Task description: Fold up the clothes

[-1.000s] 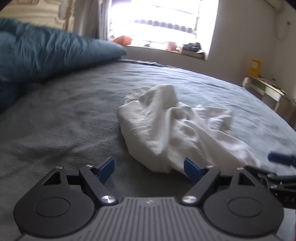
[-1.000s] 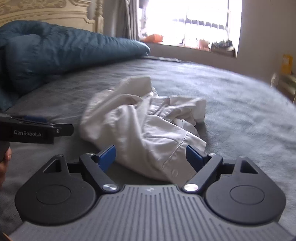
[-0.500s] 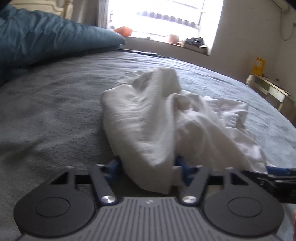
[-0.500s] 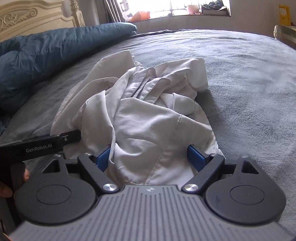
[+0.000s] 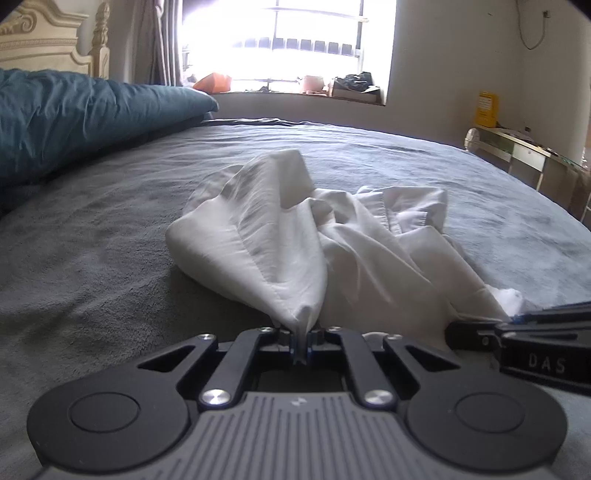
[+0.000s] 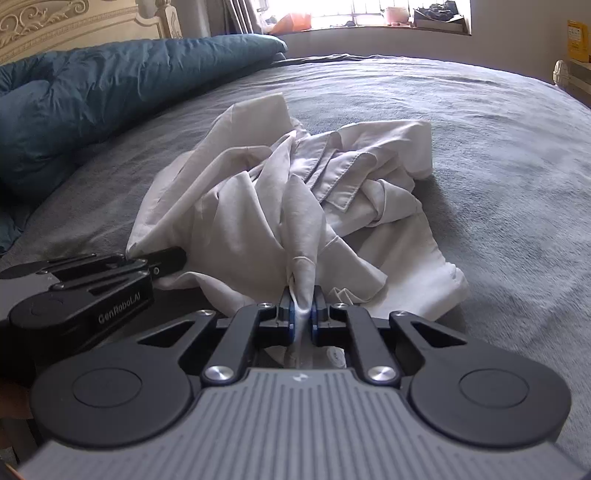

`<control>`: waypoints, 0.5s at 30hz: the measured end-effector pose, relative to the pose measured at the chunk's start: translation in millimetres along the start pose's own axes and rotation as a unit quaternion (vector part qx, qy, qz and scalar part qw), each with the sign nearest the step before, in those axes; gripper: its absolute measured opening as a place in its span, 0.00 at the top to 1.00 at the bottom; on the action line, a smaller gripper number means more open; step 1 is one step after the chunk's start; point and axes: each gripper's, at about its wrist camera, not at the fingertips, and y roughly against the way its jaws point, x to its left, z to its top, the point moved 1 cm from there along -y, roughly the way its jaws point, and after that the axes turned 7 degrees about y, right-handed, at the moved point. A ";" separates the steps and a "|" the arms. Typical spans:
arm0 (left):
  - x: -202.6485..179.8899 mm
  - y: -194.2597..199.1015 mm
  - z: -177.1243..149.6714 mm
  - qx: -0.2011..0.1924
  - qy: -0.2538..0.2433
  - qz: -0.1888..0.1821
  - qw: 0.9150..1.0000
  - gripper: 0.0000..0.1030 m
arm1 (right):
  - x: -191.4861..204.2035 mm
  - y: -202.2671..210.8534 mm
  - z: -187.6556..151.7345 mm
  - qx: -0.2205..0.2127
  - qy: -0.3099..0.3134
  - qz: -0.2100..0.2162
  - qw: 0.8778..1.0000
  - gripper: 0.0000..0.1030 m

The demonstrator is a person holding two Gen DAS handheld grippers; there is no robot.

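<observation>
Pinching the near edge of the white shirt point(image 5: 295, 236), the left tool point(image 5: 301, 341) has its two blue pads pressed together on a little bunch of cloth. The right tool point(image 6: 303, 314) is closing on the shirt too, and a fold of cloth is already squeezed between its pads. The shirt lies in a crumpled heap on the grey bed point(image 5: 92, 240), straight ahead of both tools and stretching away from them toward the window point(image 5: 314, 40). Both tools hold the side of the heap closest to the person, and they sit close together, side by side, with the left tool's black body showing at the left in the right view. Neither hand is clearly nearer the shirt; both already have it. I think the next job is to lift and pull the two pinched spots apart so the shirt opens out flat, and it may be tricky because the cloth is all tangled and I cannot tell which part of the shirt each tool has. A big blue quilt point(image 5: 74, 114) is piled at the far left of the bed, well away from the shirt. Behind it stands a cream headboard point(image 6: 55, 26), and a small side stand point(image 5: 517, 147) sits by the wall on the right.
</observation>
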 end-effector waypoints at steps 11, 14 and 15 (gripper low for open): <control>-12.3 58.9 -23.2 -0.004 -0.012 -0.009 1.000 0.95 | 9.9 43.9 -19.5 0.007 0.006 0.013 1.000 0.95; -13.6 80.9 -32.5 -0.001 -0.018 -0.013 1.000 0.95 | 14.5 61.8 -27.8 0.008 0.006 0.020 1.000 0.95; -13.8 88.8 -35.9 -0.001 -0.018 -0.014 1.000 0.95 | 15.6 66.8 -30.4 0.009 0.006 0.021 1.000 0.95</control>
